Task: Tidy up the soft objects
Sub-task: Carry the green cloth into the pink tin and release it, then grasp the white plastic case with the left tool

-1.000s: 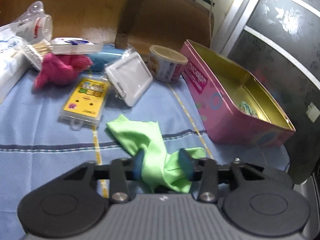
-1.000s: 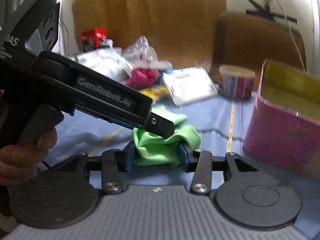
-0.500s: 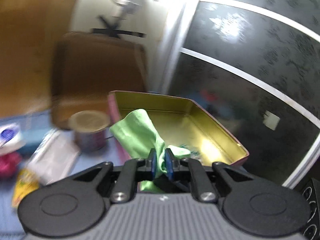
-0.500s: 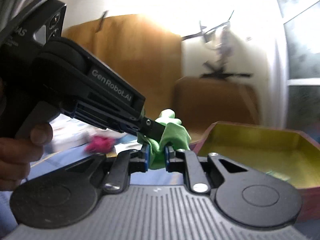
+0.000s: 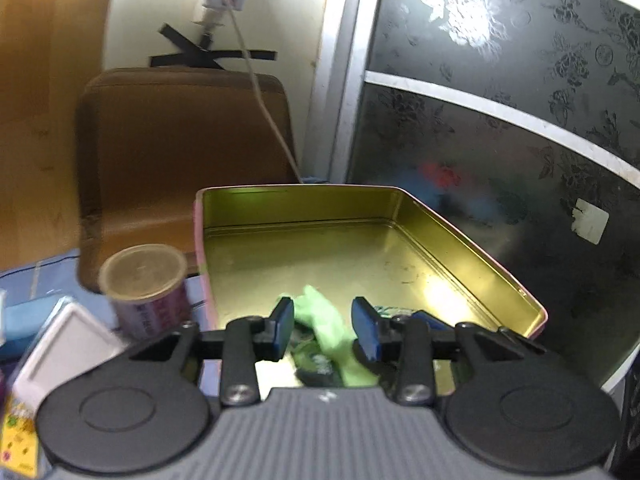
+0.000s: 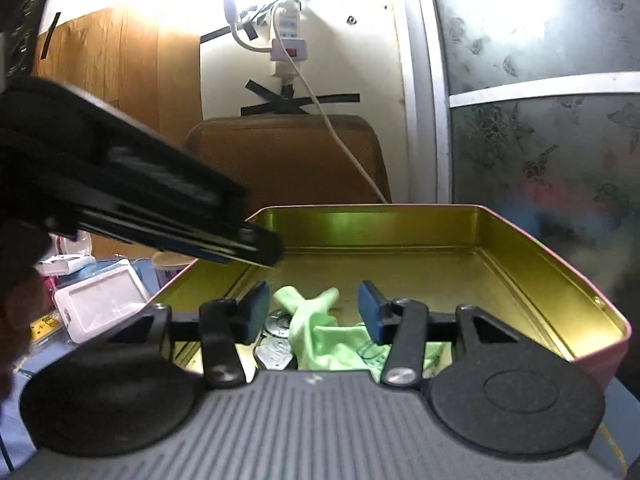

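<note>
Green cloth [image 6: 320, 336] lies crumpled in the near end of the pink tin [image 6: 560, 264], its long axis running from the near wall toward the tin's far end, a tip pointing that way. Left gripper [image 5: 324, 326] fingers spread, right gripper [image 6: 314, 312] fingers spread, both straddling the cloth without pinching. A lidded cup [image 5: 146, 288] stands just left of the tin.

Soft matt green cloth [image 6: 320, 338] lies in a glossy gold-lined metal tin [image 6: 520, 264] (pink outside), near a smooth plastic case [image 6: 100, 308].
</note>
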`<state>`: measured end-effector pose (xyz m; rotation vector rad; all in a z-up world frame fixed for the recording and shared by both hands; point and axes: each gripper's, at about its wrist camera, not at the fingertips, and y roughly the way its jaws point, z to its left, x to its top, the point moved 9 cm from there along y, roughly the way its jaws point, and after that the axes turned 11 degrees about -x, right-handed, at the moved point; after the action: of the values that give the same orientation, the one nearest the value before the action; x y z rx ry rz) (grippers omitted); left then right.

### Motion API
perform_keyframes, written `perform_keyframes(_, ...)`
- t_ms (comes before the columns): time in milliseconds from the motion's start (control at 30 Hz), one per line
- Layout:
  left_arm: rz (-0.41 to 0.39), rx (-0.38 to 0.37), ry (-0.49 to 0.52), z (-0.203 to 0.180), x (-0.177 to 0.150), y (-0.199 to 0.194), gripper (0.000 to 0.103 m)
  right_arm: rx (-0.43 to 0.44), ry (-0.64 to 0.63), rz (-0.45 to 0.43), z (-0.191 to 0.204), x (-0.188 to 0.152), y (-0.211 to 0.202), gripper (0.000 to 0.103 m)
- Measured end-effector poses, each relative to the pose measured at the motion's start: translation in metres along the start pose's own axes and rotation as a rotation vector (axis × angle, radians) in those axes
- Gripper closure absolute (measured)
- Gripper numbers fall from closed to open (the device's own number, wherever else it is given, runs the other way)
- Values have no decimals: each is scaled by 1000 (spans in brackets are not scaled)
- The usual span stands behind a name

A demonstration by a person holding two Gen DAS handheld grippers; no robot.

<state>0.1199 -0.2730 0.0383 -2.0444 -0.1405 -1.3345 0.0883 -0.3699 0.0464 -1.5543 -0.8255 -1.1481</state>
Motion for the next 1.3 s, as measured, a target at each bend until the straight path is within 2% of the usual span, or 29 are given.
perform_keyframes(100,-32,26,-30,17,-8,-28,68,16,20,-6,3,-1,-5,51)
perform_keyframes(200,-59,98,-80,47,-25,-61,67,44,35,-19,12,6,-6,51)
perform_keyframes(300,-65,213,-152,90,-50,-94,67,104,27,-43,34,12,-20,51)
perform_keyframes(433,-63,383,-228,143,-84,-132,67,232,-38,-60,80,19,-38,51)
perform_keyframes(500,-63,443,-266,165,-100,-147,67,312,-71,-24,108,15,-41,51)
perform_keyframes(600,-68,492,-325,190,-121,-163,67,406,-81,79,147,3,-31,49)
perform_keyframes(700,-102,494,-368,206,-134,-171,66,406,-98,142,179,-6,-12,43)
perform_keyframes(767,-130,472,-386,207,-133,-175,61,393,-145,150,199,-10,1,43)
perform_keyframes(933,-143,454,-361,204,-131,-172,57,345,-256,160,238,-18,31,42)
perform_keyframes(1000,-157,450,-353,202,-130,-174,55,323,-300,165,248,-21,42,37)
perform_keyframes(1033,-162,447,-353,201,-129,-174,54,315,-316,168,250,-22,45,38)
perform_keyframes(1067,-166,443,-357,202,-130,-175,54,311,-331,186,252,-24,49,43)
perform_keyframes(1100,-170,438,-362,203,-130,-176,54,311,-330,194,250,-25,49,58)
perform_keyframes(1133,-175,432,-370,204,-130,-177,54,313,-328,185,247,-24,45,60)
perform_keyframes(1200,-181,424,-381,205,-130,-178,54,322,-347,156,241,-23,29,75)
perform_keyframes(1300,-186,416,-381,204,-130,-179,54,343,-386,92,225,-25,-2,84)
